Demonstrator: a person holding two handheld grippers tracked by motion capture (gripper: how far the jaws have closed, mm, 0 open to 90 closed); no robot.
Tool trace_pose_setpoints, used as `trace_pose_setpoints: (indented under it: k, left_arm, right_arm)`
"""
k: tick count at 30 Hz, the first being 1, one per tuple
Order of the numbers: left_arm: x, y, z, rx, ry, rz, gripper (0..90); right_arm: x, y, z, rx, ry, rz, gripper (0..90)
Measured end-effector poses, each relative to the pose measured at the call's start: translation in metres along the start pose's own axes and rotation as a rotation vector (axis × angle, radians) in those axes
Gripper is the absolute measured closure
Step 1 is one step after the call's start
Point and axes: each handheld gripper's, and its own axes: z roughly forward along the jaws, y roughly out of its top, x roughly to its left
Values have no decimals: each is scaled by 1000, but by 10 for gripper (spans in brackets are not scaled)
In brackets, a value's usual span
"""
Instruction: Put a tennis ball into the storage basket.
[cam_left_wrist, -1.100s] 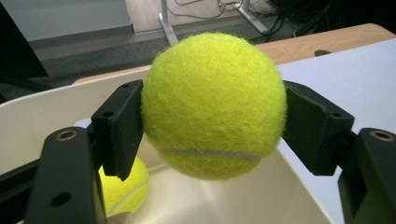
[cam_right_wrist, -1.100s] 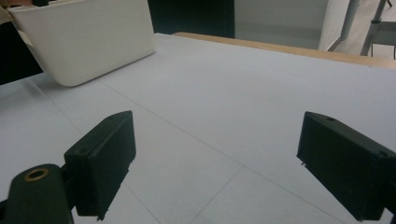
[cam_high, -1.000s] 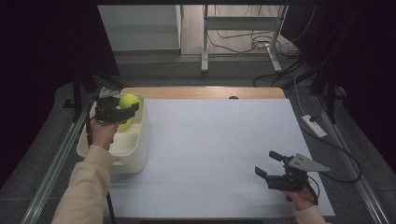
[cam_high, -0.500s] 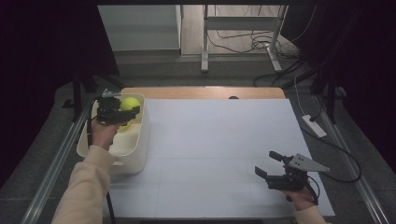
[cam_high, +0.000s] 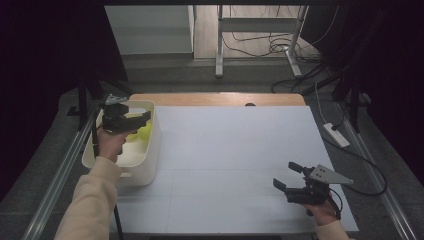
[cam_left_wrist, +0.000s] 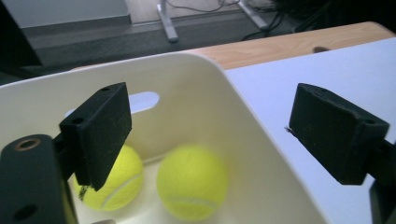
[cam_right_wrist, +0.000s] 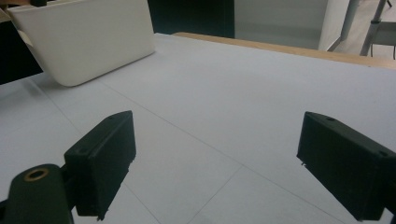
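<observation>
Left gripper (cam_high: 142, 116) over the white bin (cam_high: 150, 150) at the table's left edge; jaws have just been opening, now spread wide, nothing between them. Two tennis balls (cam_left_wrist: 191, 182) lie loose on the bin floor below, close together, clear of the pads. Right gripper (cam_high: 288, 176) low over the white table sheet (cam_high: 230, 150), jaws wide apart, holding nothing

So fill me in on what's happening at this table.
A person is dropping tennis balls into the white bin. The left gripper hangs over it, its jaws just opened and empty, with two tennis balls lying in the bin below. The right gripper waits open above the bare white table.
</observation>
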Motion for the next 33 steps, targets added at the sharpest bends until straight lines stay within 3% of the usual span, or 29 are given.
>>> trace_pose_setpoints:
  k: [9,20,33]
  left_arm:
    - [-9,-1,-14,-44,-85,3,118]
    - [-28,-3,-30,-75,-240,54,117]
    - [-55,-16,-48,-120,-350,96,114]
  right_arm:
    - [0,0,0,0,-1,-2,117]
    - [-2,-2,-1,-1,-5,8,117]
    - [-5,-3,-3,-1,-2,16,117]
